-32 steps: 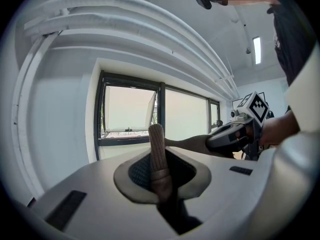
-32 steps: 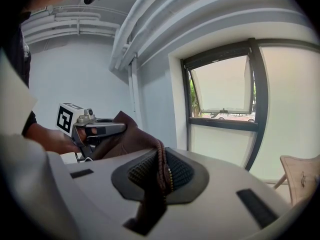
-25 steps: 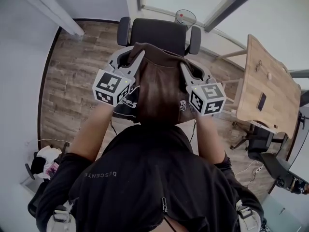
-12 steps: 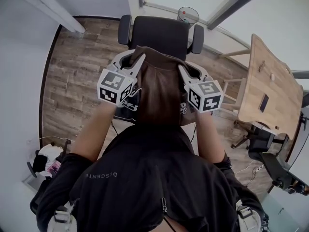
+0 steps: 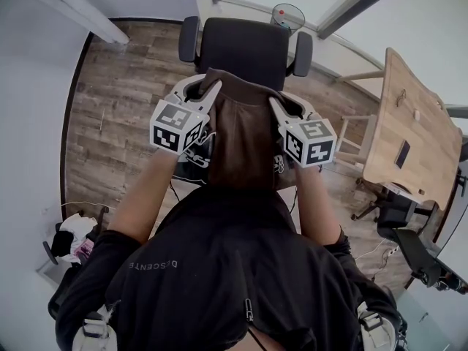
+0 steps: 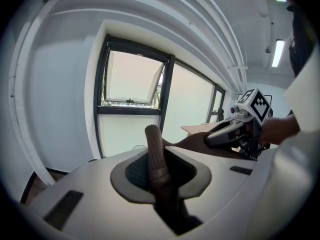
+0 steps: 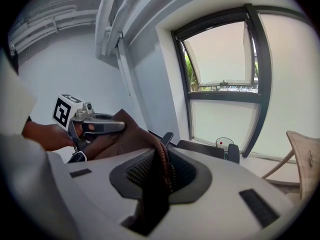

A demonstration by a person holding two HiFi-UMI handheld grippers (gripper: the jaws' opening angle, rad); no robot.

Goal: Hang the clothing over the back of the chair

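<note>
A brown garment [image 5: 241, 134] with ribbed hems hangs stretched between my two grippers, just in front of the black office chair [image 5: 245, 46] and above its back. My left gripper [image 5: 196, 88] is shut on the garment's left edge; in the left gripper view the ribbed hem [image 6: 156, 149] stands up between the jaws. My right gripper [image 5: 287, 102] still has the right edge [image 7: 161, 166] between its pads while its jaws are opening. Each gripper view shows the other gripper [image 6: 235, 129] [image 7: 97, 126] holding the cloth. The chair back [image 7: 200, 148] lies ahead and below.
A wooden table [image 5: 402, 137] stands at the right, with a second dark chair [image 5: 398, 218] below it. A round wire bin [image 5: 287, 13] sits by the window behind the chair. A bundle of clothes [image 5: 69, 240] lies on the floor at lower left.
Both grippers have sunk a little with the garment, which now hangs lower against the chair back. The cloth is still between both pairs of jaws.
</note>
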